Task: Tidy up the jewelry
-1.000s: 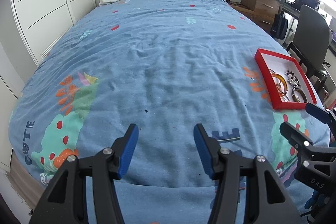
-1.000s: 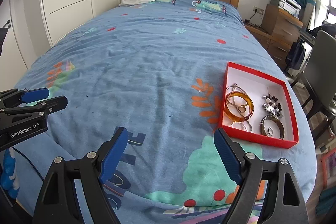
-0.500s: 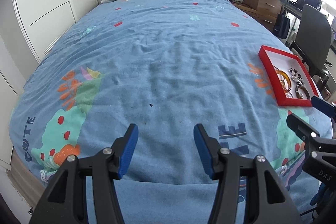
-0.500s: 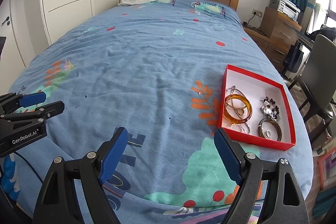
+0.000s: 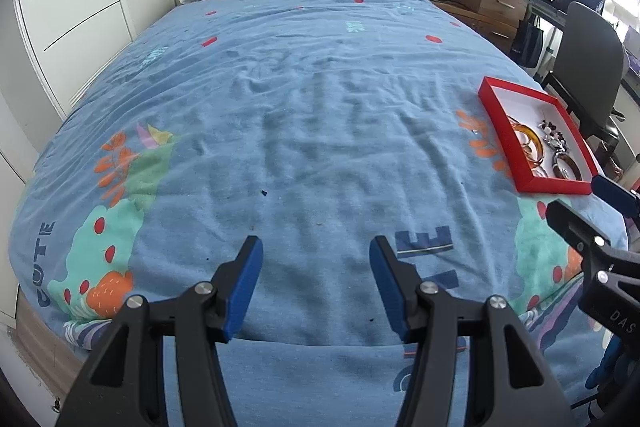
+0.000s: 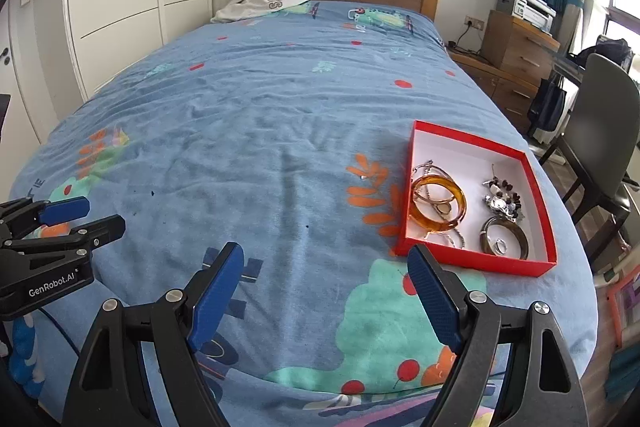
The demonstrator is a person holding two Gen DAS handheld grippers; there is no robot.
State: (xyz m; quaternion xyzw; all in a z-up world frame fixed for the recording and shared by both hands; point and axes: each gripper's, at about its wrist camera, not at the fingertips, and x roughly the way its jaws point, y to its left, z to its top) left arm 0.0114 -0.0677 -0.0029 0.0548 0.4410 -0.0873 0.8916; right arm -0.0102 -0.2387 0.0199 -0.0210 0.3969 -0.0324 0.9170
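Observation:
A red tray [image 6: 404, 223] with a white inside lies on the blue bedspread at the bed's right edge; it also shows in the left wrist view [image 5: 498, 115]. In it lie an amber bangle [image 6: 439, 202], thin silver bangles, a beaded piece [image 6: 502, 198] and a dark bangle [image 6: 504, 237] with a small ring inside. My left gripper [image 5: 316, 267] is open and empty over the foot of the bed. My right gripper [image 6: 326, 281] is open and empty, its right finger just in front of the tray's near left corner.
The bed [image 6: 256, 131] has a wooden headboard and a white garment [image 6: 260, 3] near it. White wardrobes [image 6: 116, 7] stand on the left. A wooden dresser [image 6: 516, 55] and a dark chair [image 6: 600, 131] stand on the right, close to the tray side.
Both grippers have pulled back and up from the bed, so the tray looks farther and smaller. Both stay open and empty.

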